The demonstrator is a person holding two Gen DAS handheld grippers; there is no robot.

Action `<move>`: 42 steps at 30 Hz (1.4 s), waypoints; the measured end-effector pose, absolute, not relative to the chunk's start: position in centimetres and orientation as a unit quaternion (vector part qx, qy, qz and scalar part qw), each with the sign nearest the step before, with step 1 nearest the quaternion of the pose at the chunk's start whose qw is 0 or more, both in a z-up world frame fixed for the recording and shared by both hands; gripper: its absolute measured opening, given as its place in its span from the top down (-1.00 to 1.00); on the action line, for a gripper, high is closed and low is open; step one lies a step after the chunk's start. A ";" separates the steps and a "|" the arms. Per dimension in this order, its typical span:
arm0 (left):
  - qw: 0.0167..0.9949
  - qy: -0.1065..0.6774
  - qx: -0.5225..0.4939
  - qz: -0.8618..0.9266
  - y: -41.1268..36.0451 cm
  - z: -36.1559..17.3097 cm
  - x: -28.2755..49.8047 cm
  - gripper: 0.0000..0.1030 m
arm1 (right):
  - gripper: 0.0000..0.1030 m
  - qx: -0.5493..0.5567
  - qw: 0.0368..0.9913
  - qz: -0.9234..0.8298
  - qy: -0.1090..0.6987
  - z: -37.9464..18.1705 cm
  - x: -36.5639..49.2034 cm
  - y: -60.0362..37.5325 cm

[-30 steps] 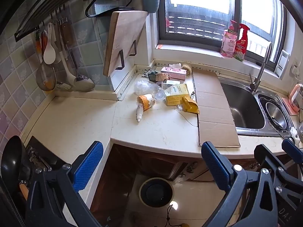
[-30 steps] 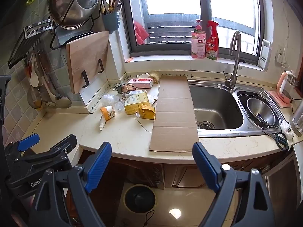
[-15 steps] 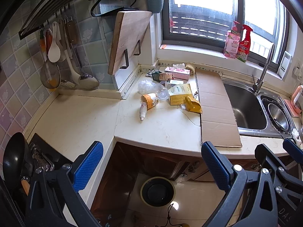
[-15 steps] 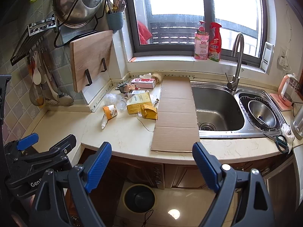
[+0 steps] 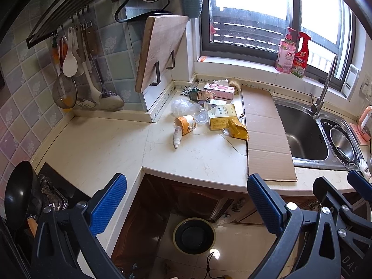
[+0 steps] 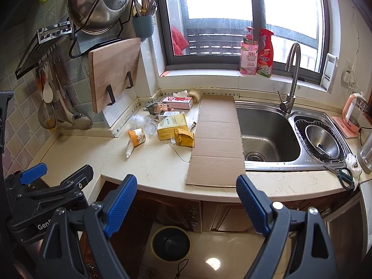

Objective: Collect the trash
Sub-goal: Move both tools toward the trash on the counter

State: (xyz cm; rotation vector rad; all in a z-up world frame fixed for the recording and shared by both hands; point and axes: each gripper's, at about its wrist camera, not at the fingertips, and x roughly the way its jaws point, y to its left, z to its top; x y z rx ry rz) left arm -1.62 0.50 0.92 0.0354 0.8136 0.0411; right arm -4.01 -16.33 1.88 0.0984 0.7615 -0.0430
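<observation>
Trash lies in a heap at the back of the counter: a yellow box (image 5: 220, 117), a crumpled yellow packet (image 5: 237, 129), an orange paper cup (image 5: 186, 124) with a white tube (image 5: 177, 137) beside it, a pink box (image 5: 219, 91) and clear plastic (image 5: 186, 107). A flat cardboard sheet (image 5: 265, 134) lies beside it, next to the sink. A black bin (image 5: 194, 236) stands on the floor below the counter. My left gripper (image 5: 186, 202) is open and empty, in front of the counter edge. My right gripper (image 6: 186, 201) is open and empty, also short of the counter. The heap also shows in the right wrist view (image 6: 172, 125).
A steel sink (image 6: 267, 132) with a tap (image 6: 290, 79) is at the right, with scissors (image 6: 344, 176) on the counter. A cutting board (image 5: 160, 51) leans on the back wall. Utensils (image 5: 76, 69) hang at left. A black pan (image 5: 16, 195) sits on the stove.
Both grippers have risen and moved slightly toward the counter, so the scene sits lower in view. Both stay open. Nothing on the counter has moved.
</observation>
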 end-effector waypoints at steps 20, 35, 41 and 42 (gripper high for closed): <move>0.919 0.394 0.018 0.021 0.5 0.8 -2.1 -0.98 | -0.71 0.044 0.929 -0.013 0.368 1.9 -4.7 -16.2; 0.917 0.397 0.015 0.032 0.1 0.8 -3.3 -0.98 | -0.71 0.033 0.929 0.004 0.369 1.8 -5.0 -16.6; 0.915 0.401 0.011 0.035 0.0 0.8 -3.4 -0.98 | -0.71 0.033 0.928 0.012 0.372 1.6 -5.1 -17.0; 0.915 0.401 0.010 0.036 -0.1 0.8 -3.5 -0.98 | -0.71 0.032 0.928 0.014 0.372 1.6 -5.2 -17.0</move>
